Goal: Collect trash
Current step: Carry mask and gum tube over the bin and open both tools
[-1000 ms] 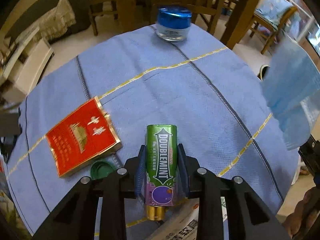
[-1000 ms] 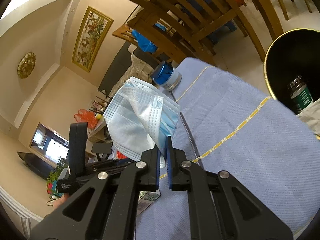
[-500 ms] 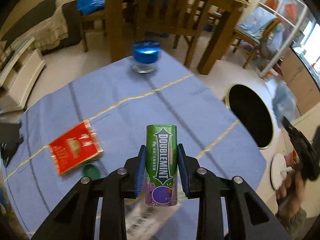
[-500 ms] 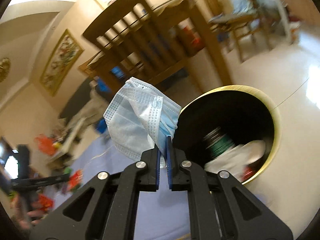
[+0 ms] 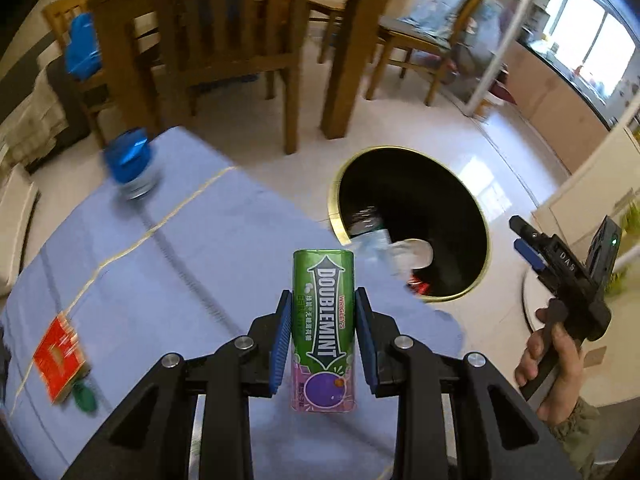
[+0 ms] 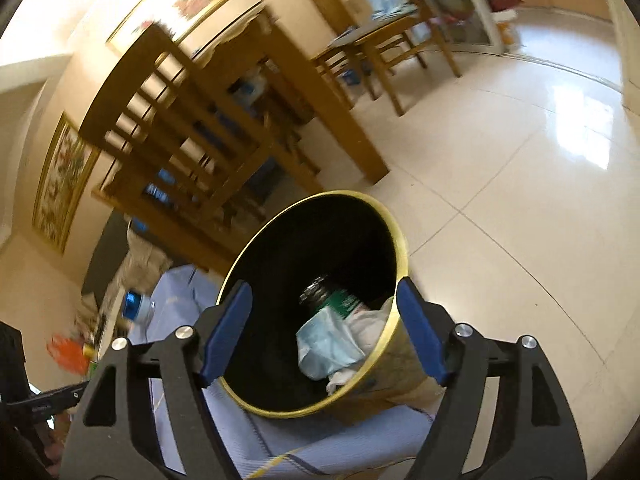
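Note:
My left gripper [image 5: 322,334] is shut on a green Doublemint gum container [image 5: 323,320], held upright above the blue tablecloth [image 5: 180,264]. A black trash bin with a gold rim [image 5: 486,240] stands on the floor beside the table. My right gripper [image 6: 324,330] is open and empty above the bin [image 6: 402,248]. A light blue face mask [image 6: 324,340] lies inside the bin on white paper and a green bottle [image 6: 338,300]. The right gripper also shows in the left wrist view [image 5: 524,240].
On the cloth lie a red packet [image 5: 60,354], a green cap [image 5: 85,398] and a blue-lidded jar [image 5: 132,168]. Wooden chairs [image 5: 224,40] and a table stand behind on the tiled floor [image 6: 520,200].
My right gripper has swung over the bin, opened and dropped the face mask into it. My left gripper has lifted and turned towards the bin with the gum container.

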`<state>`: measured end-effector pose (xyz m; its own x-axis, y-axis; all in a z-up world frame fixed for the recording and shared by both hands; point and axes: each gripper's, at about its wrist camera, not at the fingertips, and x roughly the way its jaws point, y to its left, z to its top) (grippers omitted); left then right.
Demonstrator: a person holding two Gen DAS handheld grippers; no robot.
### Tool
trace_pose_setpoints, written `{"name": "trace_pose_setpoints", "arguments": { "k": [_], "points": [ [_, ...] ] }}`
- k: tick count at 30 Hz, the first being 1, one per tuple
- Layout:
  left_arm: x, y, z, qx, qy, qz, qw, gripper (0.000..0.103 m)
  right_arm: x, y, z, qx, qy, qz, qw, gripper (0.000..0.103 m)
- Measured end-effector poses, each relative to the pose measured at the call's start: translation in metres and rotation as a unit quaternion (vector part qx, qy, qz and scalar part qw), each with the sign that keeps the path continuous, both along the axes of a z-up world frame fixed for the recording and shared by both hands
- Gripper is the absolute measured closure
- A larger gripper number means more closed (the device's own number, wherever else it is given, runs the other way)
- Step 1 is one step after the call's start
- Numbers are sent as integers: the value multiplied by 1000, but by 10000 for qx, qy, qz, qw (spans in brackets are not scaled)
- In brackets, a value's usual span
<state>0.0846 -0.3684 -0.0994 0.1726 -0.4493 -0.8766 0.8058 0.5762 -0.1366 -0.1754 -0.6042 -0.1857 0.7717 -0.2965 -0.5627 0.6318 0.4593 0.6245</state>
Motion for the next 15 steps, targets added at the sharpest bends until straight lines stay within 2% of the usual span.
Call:
{"name": "trace_pose_setpoints", "arguments": {
  "k": [4,10,12,14,15],
  "points": [
    [-12,-43,-5,-47,-84,-262,9996,74,-26,-11,-10,109,-68,-154,9998,22],
    [-28,-100,-10,-260,-168,-539,9981,74,-36,-18,-27,205,-67,-174,9996,22],
    [-32,-117,-14,-320,-74,-608,9976,72,-38,-20,-31,240,-53,-193,9995,22],
    [-34,-125,-19,-299,-87,-549,9980,26,-40,-23,-34,270,-48,-206,9994,22],
    [-38,-124,-19,-297,-229,-524,9979,23,-40,-23,-34,266,-44,-211,9994,22]
  ]
}}
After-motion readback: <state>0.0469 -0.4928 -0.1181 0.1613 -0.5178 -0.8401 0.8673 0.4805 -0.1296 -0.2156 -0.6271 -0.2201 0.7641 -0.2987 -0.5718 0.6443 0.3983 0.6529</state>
